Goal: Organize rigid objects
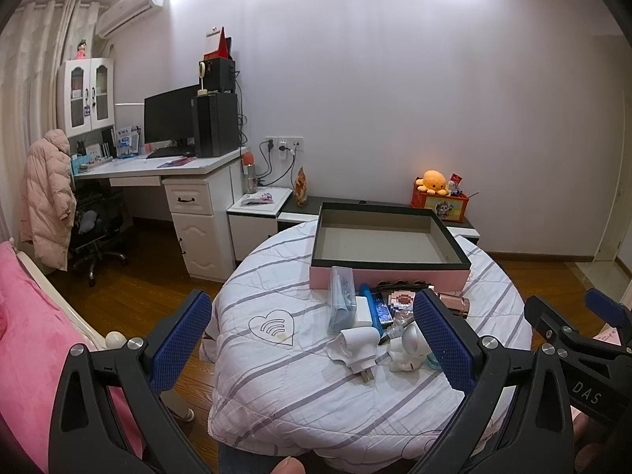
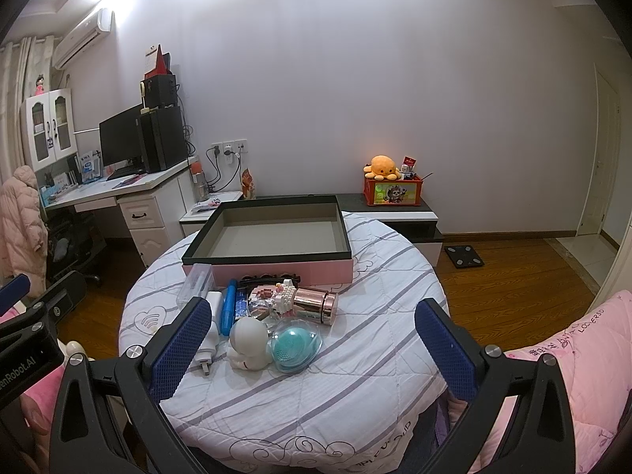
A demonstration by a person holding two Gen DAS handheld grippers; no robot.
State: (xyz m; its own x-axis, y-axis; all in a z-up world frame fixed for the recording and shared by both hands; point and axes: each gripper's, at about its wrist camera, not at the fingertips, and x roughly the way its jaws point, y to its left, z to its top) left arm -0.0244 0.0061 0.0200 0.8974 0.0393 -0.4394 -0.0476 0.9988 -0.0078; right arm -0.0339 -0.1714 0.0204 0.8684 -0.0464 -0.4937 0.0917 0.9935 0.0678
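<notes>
A round counter [image 2: 355,375] under a striped quilt carries an empty pink box [image 2: 272,237] at its far side. Just in front of the box lies a cluster: rose-gold can [image 2: 316,304], white figurine [image 2: 249,341], teal brush [image 2: 294,345], white plug [image 1: 355,345], blue tube [image 2: 229,308]. Left gripper [image 1: 316,339] and right gripper [image 2: 312,347] hover nearer, fingers apart, holding nothing.

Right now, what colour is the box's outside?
Pink, with a black rim; the box shows best in the right wrist view.
</notes>
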